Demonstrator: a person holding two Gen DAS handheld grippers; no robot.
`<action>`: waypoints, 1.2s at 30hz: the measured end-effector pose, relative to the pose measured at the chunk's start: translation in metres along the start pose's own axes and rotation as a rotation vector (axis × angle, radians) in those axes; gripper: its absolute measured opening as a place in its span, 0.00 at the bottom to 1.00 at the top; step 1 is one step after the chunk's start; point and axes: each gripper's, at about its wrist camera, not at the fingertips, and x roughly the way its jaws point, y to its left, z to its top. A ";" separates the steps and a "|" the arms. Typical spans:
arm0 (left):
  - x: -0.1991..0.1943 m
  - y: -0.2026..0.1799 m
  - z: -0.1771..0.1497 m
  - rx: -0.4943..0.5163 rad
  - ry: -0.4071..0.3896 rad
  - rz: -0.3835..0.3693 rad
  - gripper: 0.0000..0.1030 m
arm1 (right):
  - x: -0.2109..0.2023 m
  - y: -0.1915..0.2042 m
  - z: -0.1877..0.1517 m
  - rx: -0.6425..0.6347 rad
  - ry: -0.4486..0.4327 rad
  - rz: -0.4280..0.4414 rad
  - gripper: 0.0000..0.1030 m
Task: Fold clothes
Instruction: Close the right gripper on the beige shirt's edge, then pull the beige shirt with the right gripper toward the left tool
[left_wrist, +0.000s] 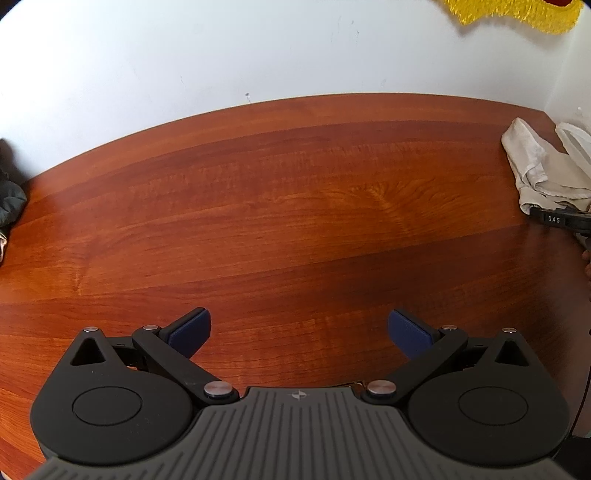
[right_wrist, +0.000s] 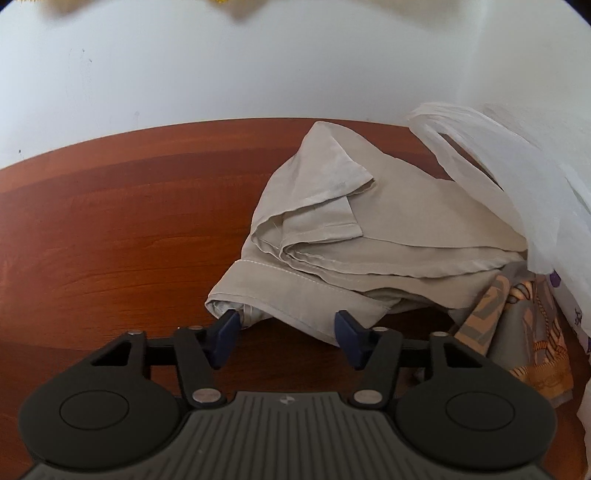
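Observation:
A crumpled beige garment (right_wrist: 369, 221) lies on the wooden table (right_wrist: 110, 240) toward the right side. My right gripper (right_wrist: 287, 328) sits low at its near hem, and a bunch of the hem lies between the blue pads. The pads stand well apart and I see no squeeze on the cloth. In the left wrist view the same garment (left_wrist: 535, 173) shows at the far right, with part of the right gripper's black body (left_wrist: 557, 219) beside it. My left gripper (left_wrist: 299, 332) hovers open over bare wood (left_wrist: 258, 203), nothing between its fingers.
A white plastic bag (right_wrist: 498, 166) leans against the wall behind the garment. A patterned orange and grey cloth (right_wrist: 524, 332) lies under it at the right. A dark garment (left_wrist: 9, 199) sits at the table's left edge. Yellow fringe (left_wrist: 517, 14) hangs on the white wall.

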 end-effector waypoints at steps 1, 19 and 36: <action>0.001 0.000 0.000 -0.001 0.001 -0.002 1.00 | 0.001 0.001 0.000 -0.010 -0.003 0.003 0.48; -0.019 -0.006 -0.028 0.127 -0.087 0.016 0.90 | -0.070 0.042 0.012 -0.037 -0.061 0.203 0.03; -0.054 0.061 -0.094 0.047 -0.077 -0.014 0.83 | -0.129 0.183 -0.027 -0.222 0.000 0.448 0.00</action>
